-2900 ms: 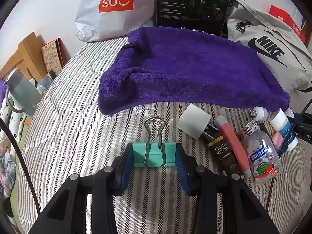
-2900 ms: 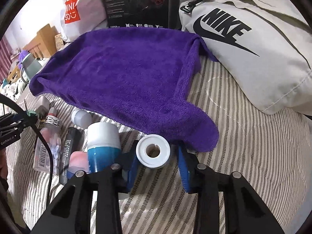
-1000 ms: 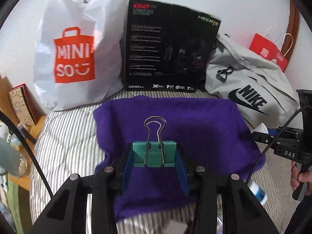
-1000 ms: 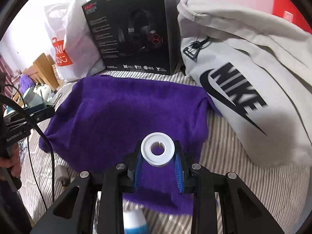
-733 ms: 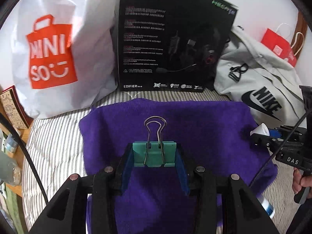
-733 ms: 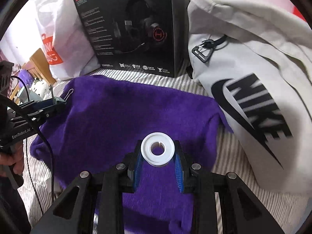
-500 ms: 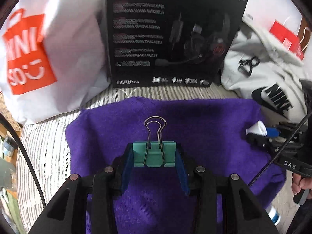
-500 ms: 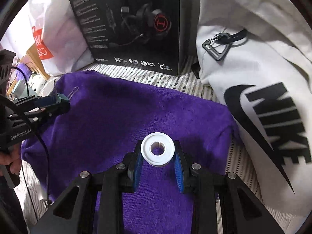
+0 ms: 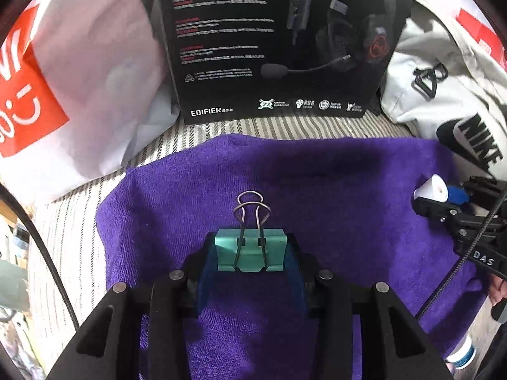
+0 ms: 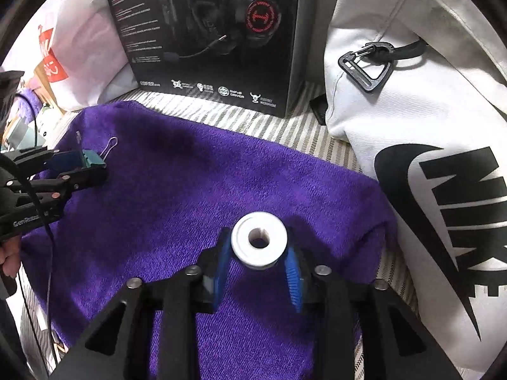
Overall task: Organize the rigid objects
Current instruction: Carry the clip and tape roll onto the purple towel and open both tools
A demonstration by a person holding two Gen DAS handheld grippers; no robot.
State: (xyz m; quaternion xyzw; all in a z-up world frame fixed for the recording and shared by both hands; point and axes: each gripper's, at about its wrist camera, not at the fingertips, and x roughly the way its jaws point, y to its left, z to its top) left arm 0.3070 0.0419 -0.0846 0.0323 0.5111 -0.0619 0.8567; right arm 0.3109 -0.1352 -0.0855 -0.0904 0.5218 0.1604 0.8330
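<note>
teal metal binder clip [image 9: 250, 249] is clamped btwn left gripper [image 9: 250, 261] pads, frame centre, over purple terry towel [image 9: 332, 196]. white plastic tape spool [image 10: 259, 240] is pinched in right gripper [image 10: 258, 261], lower centre, above same towel.

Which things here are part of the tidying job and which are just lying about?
Part of the job:
binder clip in the left gripper
white roll in the right gripper
purple towel

Lying about:
headset box
white shopping bag
grey bag
</note>
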